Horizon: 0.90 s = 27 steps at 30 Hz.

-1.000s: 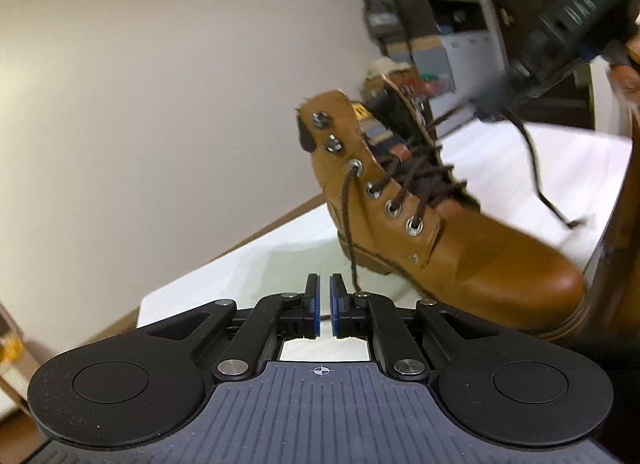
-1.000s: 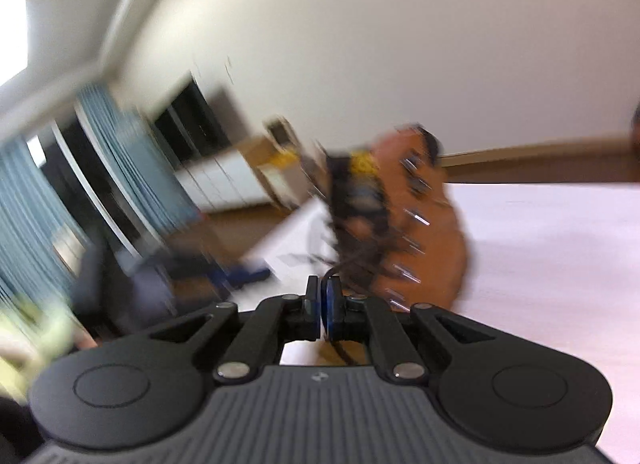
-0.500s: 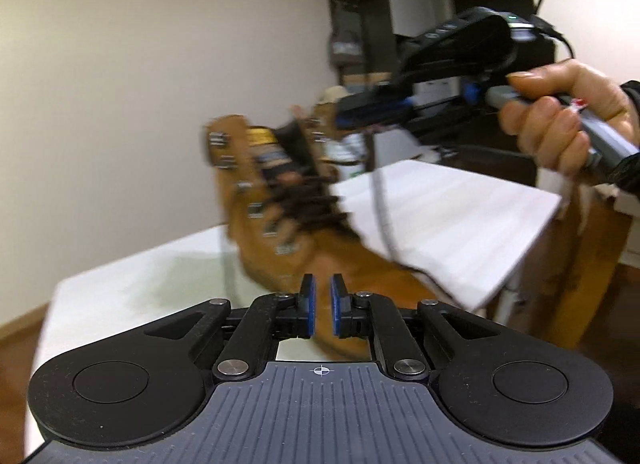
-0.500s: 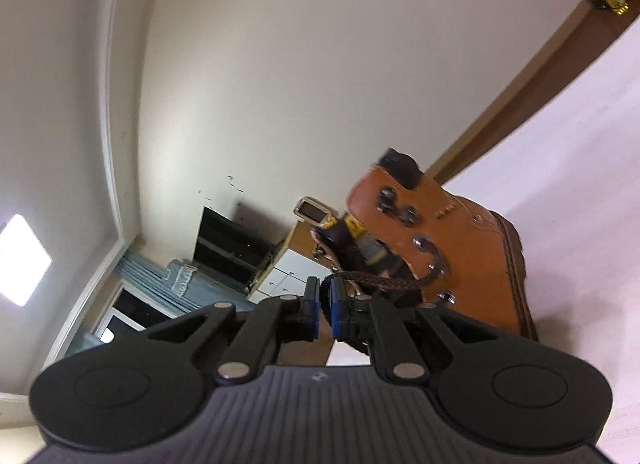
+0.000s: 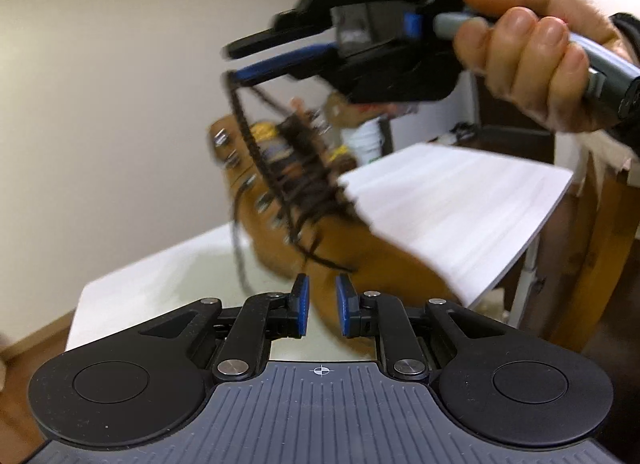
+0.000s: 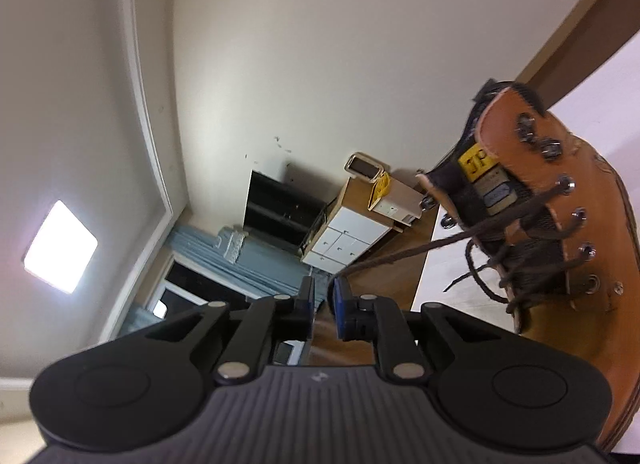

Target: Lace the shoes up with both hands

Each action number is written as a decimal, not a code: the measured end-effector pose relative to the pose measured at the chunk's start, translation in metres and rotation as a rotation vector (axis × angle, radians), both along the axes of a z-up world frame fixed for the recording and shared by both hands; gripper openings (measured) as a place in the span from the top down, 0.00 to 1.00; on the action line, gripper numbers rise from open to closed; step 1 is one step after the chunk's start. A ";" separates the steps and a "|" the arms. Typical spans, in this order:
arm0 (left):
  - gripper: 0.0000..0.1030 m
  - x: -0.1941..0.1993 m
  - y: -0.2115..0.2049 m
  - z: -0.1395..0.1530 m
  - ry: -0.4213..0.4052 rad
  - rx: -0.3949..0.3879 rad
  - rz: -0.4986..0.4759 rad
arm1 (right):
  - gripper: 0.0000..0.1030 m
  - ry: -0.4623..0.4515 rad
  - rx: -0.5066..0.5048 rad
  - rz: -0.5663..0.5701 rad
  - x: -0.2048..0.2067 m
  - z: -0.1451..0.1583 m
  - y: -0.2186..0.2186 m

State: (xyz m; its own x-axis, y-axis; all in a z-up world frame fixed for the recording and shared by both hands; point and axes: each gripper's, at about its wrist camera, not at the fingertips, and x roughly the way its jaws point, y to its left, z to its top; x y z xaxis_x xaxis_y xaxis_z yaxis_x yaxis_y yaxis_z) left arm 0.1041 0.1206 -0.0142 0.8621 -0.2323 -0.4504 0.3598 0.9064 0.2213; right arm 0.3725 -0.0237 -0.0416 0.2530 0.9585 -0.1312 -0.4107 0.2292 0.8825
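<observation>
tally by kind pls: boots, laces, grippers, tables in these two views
Boots: 1, tan boot
Laces: 1, dark brown lace, one strand running up to the right gripper
Grippers: 2, left gripper with nothing between its opening jaws; right gripper, jaws opening
Tables: 1, white table
Total: 5

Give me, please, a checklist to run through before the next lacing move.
1. Left gripper free of lace: ok; its jaws are opening with nothing between them.
2. Right gripper holding the lace: not ok; its jaws are opening and the lace only lies at one pad's tip, unpinched.
3. Lace straight from the boot to that gripper: ok.
4. Top two hooks laced: not ok, both bare.
5. Boot steady on the table: cannot tell, blurred.
</observation>
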 end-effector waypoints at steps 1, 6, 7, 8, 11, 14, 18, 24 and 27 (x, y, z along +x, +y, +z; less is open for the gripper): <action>0.84 -0.001 0.006 -0.002 0.004 0.008 0.015 | 0.87 -0.013 -0.027 -0.009 -0.002 -0.001 -0.001; 0.84 0.003 0.014 -0.005 0.023 -0.006 0.008 | 0.87 -0.076 -0.235 -0.148 -0.017 -0.020 -0.036; 0.84 0.004 0.013 -0.006 0.025 -0.004 -0.003 | 0.87 -0.082 -0.270 -0.180 -0.020 -0.025 -0.046; 0.84 0.005 0.012 -0.007 0.026 -0.002 -0.014 | 0.87 -0.087 -0.294 -0.204 -0.022 -0.027 -0.053; 0.84 0.009 0.003 -0.012 0.051 -0.021 -0.080 | 0.87 -0.095 -0.396 -0.315 -0.026 -0.037 -0.084; 0.81 0.015 -0.008 -0.023 0.065 0.018 -0.089 | 0.87 -0.082 -0.414 -0.312 -0.031 -0.047 -0.096; 0.82 0.023 -0.003 -0.035 0.046 0.102 0.018 | 0.87 -0.173 -0.488 -0.190 -0.049 -0.058 -0.076; 0.82 0.035 0.024 -0.040 0.080 0.049 0.058 | 0.87 -0.247 -0.521 -0.099 -0.055 -0.061 -0.040; 0.81 0.046 0.025 -0.048 0.132 0.057 0.005 | 0.87 -0.249 -0.509 -0.085 -0.055 -0.054 -0.042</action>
